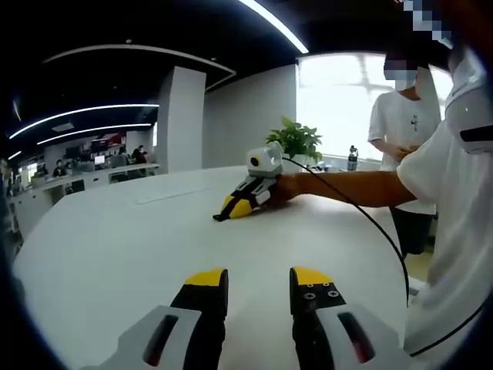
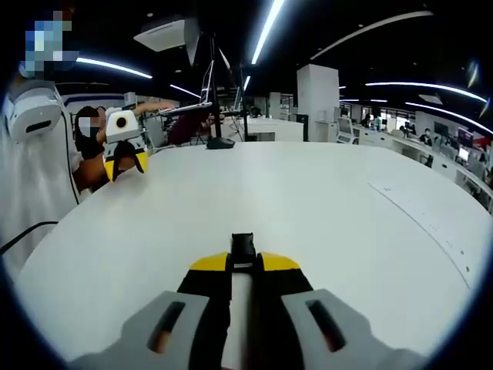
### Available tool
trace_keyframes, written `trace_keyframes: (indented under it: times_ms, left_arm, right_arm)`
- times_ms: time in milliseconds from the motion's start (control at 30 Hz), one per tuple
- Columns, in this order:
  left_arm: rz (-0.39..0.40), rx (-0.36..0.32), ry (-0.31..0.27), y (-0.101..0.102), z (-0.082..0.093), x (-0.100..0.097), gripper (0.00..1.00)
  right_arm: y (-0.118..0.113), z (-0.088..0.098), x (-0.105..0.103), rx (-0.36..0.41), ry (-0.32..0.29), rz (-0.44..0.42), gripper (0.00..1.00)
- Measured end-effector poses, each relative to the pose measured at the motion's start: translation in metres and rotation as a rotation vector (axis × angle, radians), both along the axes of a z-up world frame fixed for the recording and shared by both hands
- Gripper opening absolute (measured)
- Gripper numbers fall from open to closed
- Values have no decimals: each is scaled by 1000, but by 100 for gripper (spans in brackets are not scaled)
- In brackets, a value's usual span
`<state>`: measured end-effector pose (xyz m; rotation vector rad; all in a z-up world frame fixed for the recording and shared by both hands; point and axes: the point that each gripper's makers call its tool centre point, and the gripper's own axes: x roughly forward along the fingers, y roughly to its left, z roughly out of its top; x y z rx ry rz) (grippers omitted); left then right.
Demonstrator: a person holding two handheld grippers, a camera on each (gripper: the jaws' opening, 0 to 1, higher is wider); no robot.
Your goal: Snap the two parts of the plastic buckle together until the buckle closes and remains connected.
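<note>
Now the right hand-held gripper [image 2: 245, 262] pinches a black buckle part [image 2: 243, 248]; left hand-held gripper [image 1: 259, 279] gapes.

Bright ceiling strips [image 2: 266, 31], window [image 1: 339, 100] glare, perhaps slight blur, warped edges.

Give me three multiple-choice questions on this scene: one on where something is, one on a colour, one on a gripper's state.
1. Where is the black plastic buckle part?
A. between the right gripper's jaws
B. loose at the table's centre
C. in the left gripper

2. What colour are the jaw tips of the left gripper?
A. red
B. yellow
C. blue

3. How do the left gripper's jaws stand?
A. shut on a buckle part
B. open, holding nothing
C. shut, empty

Answers:
1. A: the right gripper has its jaws closed on it.
2. B: both tips are yellow.
3. B: bare white table shows between them.
</note>
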<state>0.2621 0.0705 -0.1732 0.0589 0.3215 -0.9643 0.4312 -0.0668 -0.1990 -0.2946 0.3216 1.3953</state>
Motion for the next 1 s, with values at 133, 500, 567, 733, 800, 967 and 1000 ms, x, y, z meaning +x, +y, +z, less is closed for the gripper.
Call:
trace_keyframes:
  times_ms: [133,500,567,733,800,967,1000]
  left_arm:
    - [1,-1,2,0,-1,0,31]
    - [-8,6,-1,-3,1,-1,31]
    - [-9,3,-1,-3,1,-1,31]
    - [-7,9,-1,-3,1,-1,31]
    - [-7,4,1,-3,1,-1,31]
    - [-13,2,-1,-5,1,-1,31]
    - [-13,2,-3,-6,2,-1,31]
  right_arm:
    - [-1,0,2,1,-1,6,12]
    - [1,0,2,4,-3,0,12]
    - [1,0,3,4,-3,-1,12]
    - [1,0,5,6,-2,-1,13]
    - [1,0,4,6,-1,0,13]
    - [1,0,4,6,-5,5,18]
    - [1,-1,2,7,-3,6,20]
